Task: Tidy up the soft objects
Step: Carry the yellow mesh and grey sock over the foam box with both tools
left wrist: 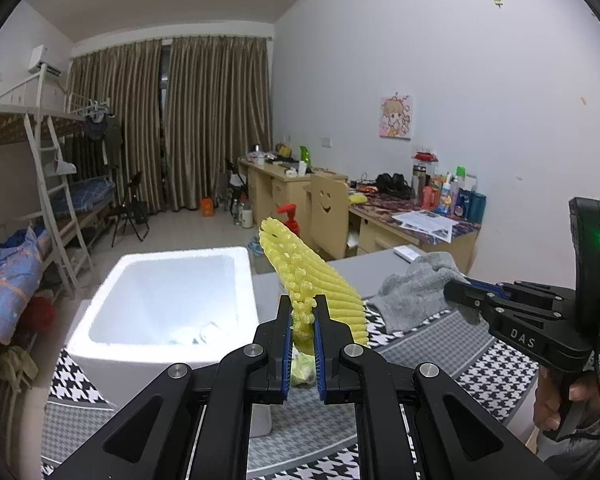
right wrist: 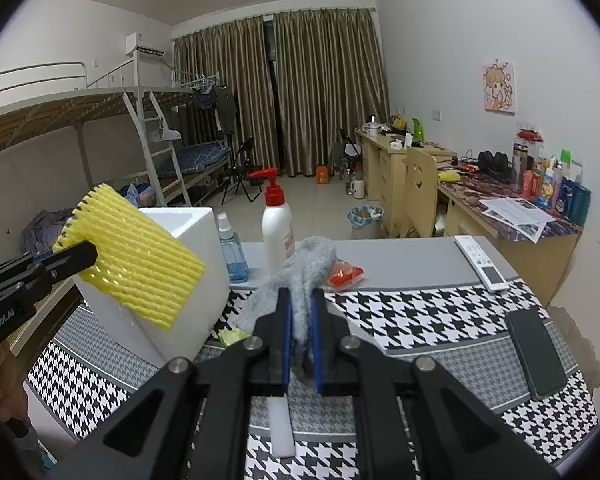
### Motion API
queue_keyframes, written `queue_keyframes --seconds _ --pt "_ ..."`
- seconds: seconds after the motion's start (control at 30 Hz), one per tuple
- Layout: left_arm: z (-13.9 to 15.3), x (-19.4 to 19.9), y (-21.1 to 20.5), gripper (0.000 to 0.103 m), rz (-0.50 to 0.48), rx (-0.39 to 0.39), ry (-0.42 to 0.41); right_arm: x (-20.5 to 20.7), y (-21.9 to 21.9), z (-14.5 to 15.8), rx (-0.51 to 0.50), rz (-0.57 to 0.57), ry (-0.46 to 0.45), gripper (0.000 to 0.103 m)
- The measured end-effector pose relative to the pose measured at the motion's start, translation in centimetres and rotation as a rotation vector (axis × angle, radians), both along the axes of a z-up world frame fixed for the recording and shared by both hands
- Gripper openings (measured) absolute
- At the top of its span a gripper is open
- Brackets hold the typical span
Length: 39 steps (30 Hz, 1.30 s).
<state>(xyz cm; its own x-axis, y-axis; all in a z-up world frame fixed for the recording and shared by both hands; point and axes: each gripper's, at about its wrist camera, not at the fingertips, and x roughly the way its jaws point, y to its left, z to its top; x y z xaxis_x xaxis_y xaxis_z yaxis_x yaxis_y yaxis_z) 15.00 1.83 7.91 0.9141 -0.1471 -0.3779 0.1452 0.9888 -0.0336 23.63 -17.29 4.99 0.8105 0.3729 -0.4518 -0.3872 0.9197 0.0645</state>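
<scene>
My left gripper (left wrist: 303, 312) is shut on a yellow foam net sleeve (left wrist: 312, 276) and holds it in the air just right of a white foam box (left wrist: 108, 344). The sleeve (right wrist: 140, 260) and the box (right wrist: 196, 248) also show in the right wrist view, with the left gripper (right wrist: 80, 258) at the far left. My right gripper (right wrist: 300, 308) is shut on a grey cloth (right wrist: 308, 268) and holds it above the table; both also show in the left wrist view, the cloth (left wrist: 416, 284) pinched by the gripper (left wrist: 456, 296). The box holds some pale items.
The table has a houndstooth cloth (right wrist: 420, 312). On it lie a phone (right wrist: 536, 352), a remote (right wrist: 482, 262), a white foam strip (right wrist: 282, 424), a red packet (right wrist: 344, 274) and a yellow-green scrap (right wrist: 232, 336). A pump bottle (right wrist: 278, 228) and a blue spray bottle (right wrist: 232, 252) stand behind the box.
</scene>
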Motion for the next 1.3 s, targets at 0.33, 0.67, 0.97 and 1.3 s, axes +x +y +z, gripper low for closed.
queue_keyframes --seconds 0.33,0.67,0.97,1.3 --pt "1.5 0.5 1.3 0.01 0.035 0.0 -0.038 0.4 1.1 1.1 0.007 0.01 -0.03 0.011" --pt "2.4 0.9 2.6 0.01 0.085 0.009 -0.07 0.7 2.6 2.2 0.015 0.036 -0.047 0.011" --pt "2.9 1.5 3.5 0.01 0.137 0.014 -0.076 1.2 3.7 2.7 0.005 0.067 -0.059 0.011" --pt "3.0 2.0 4.5 0.01 0.171 0.025 -0.074 1.7 4.8 3.2 0.025 0.085 -0.07 0.011"
